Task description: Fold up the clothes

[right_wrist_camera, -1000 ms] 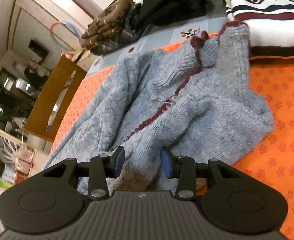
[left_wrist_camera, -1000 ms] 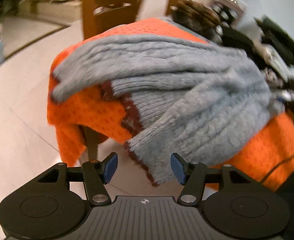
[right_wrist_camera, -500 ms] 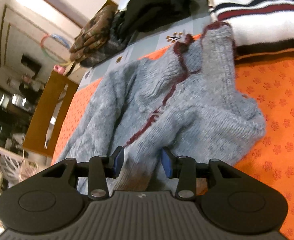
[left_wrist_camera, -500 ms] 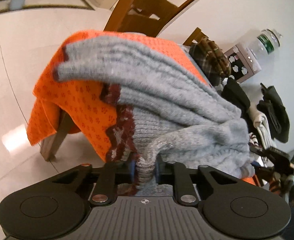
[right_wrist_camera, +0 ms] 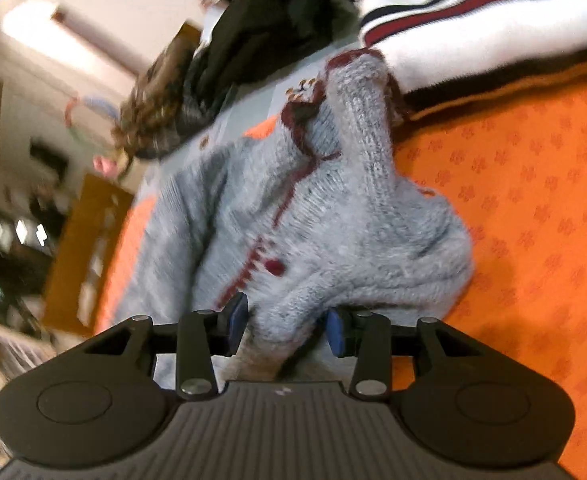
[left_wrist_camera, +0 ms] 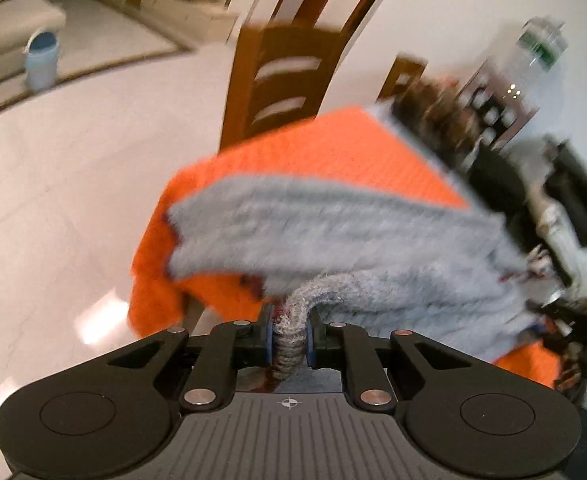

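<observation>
Slipping is the likely risk: the left tongs (left_wrist_camera: 289, 340) are clamped on only a thin rolled edge of the grey sweater (right_wrist_camera: 313, 216), whose weight could pull it free. The right tongs (right_wrist_camera: 287, 326) stand apart around a bunched fold. The sweater, thick-knit with maroon trim, lies rumpled on the orange-covered surface (right_wrist_camera: 533, 200), overhanging its near edge.

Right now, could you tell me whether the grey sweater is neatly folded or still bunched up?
Bunched up. The grey sweater lies in rumpled heaps on the orange cloth, one edge pinched in the left gripper.
</observation>
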A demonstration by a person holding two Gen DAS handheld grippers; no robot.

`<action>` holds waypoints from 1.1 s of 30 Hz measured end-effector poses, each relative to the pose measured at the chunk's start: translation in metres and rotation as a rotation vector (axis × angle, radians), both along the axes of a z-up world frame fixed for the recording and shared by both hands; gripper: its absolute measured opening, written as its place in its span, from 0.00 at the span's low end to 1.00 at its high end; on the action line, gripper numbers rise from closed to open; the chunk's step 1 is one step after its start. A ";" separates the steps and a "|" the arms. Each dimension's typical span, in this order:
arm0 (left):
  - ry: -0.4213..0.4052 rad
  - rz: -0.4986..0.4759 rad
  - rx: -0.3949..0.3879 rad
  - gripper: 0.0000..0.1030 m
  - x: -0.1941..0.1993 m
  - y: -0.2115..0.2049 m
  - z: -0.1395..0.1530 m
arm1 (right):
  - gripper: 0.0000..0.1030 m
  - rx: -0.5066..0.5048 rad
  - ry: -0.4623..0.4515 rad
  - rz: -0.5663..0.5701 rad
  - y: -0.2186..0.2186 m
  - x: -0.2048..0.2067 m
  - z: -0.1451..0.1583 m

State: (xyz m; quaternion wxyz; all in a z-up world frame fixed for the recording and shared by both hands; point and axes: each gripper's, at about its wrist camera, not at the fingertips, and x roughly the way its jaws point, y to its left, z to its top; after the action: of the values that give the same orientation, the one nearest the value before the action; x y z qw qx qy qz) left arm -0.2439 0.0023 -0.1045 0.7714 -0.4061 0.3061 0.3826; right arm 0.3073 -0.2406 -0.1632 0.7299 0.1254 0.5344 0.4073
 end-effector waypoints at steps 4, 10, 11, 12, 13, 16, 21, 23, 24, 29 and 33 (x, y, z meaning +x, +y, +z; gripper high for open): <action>0.041 0.025 -0.011 0.19 0.006 0.000 -0.022 | 0.45 -0.059 -0.105 0.101 0.006 -0.006 0.004; 0.069 0.070 0.053 0.37 0.011 -0.005 -0.035 | 0.45 -0.139 -0.243 0.240 0.006 -0.020 0.033; 0.071 0.066 0.073 0.40 0.014 -0.007 -0.033 | 0.45 -0.148 -0.280 0.264 0.004 -0.024 0.040; 0.069 0.046 0.103 0.42 0.020 -0.008 -0.026 | 0.45 -0.147 -0.320 0.286 0.004 -0.029 0.047; 0.068 0.027 0.134 0.43 0.025 -0.010 -0.019 | 0.45 -0.144 -0.359 0.308 0.005 -0.035 0.054; 0.062 -0.032 0.227 0.44 0.041 -0.016 0.002 | 0.45 -0.073 -0.466 0.385 0.010 -0.054 0.074; 0.010 -0.180 0.301 0.44 0.082 -0.018 0.023 | 0.45 0.078 -0.551 0.609 0.030 -0.095 0.085; -0.014 -0.245 0.312 0.44 0.099 -0.019 0.027 | 0.45 0.102 -0.579 0.742 0.040 -0.114 0.078; -0.020 -0.273 0.310 0.44 0.108 -0.020 0.028 | 0.44 0.114 -0.595 0.804 0.044 -0.124 0.076; -0.038 -0.364 0.296 0.44 0.137 -0.019 0.026 | 0.44 0.161 -0.650 1.052 0.060 -0.164 0.060; -0.039 -0.389 0.276 0.44 0.145 -0.020 0.024 | 0.44 0.156 -0.731 1.179 0.066 -0.181 0.055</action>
State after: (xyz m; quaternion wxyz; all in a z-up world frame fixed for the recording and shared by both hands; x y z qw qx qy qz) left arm -0.0987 -0.0175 -0.0809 0.8847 -0.2375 0.3083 0.2568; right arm 0.1265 -0.1749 -0.1085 0.5092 -0.2787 0.2024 0.7887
